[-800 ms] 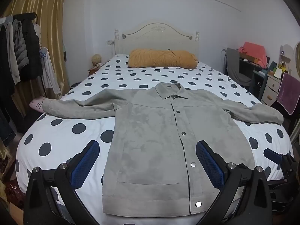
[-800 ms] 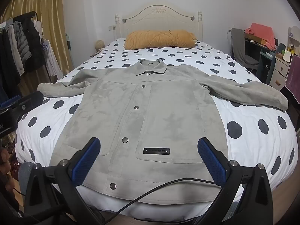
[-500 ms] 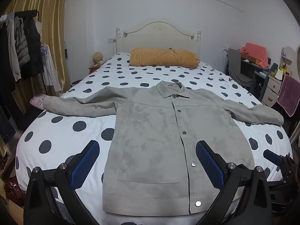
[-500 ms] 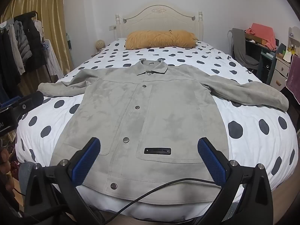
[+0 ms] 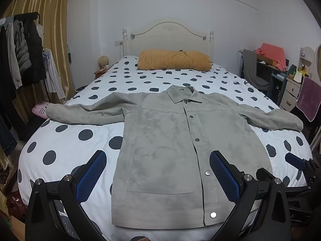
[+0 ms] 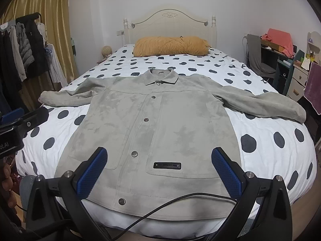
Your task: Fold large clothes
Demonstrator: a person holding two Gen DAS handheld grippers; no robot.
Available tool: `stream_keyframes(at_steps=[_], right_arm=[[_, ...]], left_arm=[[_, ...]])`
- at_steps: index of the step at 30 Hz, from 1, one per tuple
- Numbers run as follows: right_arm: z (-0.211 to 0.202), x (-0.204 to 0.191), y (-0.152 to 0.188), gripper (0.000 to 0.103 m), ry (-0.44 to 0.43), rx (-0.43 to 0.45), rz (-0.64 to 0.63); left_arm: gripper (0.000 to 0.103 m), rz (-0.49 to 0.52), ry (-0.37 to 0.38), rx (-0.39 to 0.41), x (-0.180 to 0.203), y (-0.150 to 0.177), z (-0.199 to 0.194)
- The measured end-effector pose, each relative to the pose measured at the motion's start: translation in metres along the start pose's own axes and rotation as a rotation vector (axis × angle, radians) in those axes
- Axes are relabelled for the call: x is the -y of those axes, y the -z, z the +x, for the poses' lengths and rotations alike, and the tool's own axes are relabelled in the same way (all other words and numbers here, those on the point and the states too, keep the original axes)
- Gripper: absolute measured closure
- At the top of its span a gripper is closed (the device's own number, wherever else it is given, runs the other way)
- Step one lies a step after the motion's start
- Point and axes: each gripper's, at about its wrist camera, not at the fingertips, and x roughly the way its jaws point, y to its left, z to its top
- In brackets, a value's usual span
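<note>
Your grey jacket lies flat and buttoned on the polka-dot bedspread, collar away from you, both sleeves spread out to the sides. Its hem sits just ahead of and below your left gripper, whose blue pads stand spread wide with nothing between them but air; the front snaps run up near its right-hand finger. Your right gripper is likewise wide apart and holding nothing, hovering over the hem, with the black label patch showing between its fingers. A black cable droops across the hem beneath it. Beyond the collar, an orange pillow rests against the headboard.
</note>
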Motion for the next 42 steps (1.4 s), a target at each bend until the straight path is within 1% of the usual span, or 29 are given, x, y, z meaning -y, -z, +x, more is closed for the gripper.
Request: stream_keyframes(at_steps=[8, 13, 21, 42], right_arm=[[0.0, 0.001, 0.001, 0.0, 0.001, 0.0, -0.001], [-0.008, 0.001, -0.003, 0.0, 0.024, 0.008, -0.012], [-0.019, 0.001, -0.012, 0.0, 0.064, 0.029, -0.017], [-0.023, 0.001, -0.012, 0.0, 0.064, 0.031, -0.023]], left_arm=[[0.0, -0.001, -0.001, 0.001, 0.0, 0.001, 0.0], [0.0, -0.005, -0.009, 0.004, 0.0, 0.002, -0.005], [0.0, -0.018, -0.024, 0.035, -0.006, -0.004, -0.016], [0.0, -0.013, -0.012, 0.021, -0.005, -0.003, -0.018]])
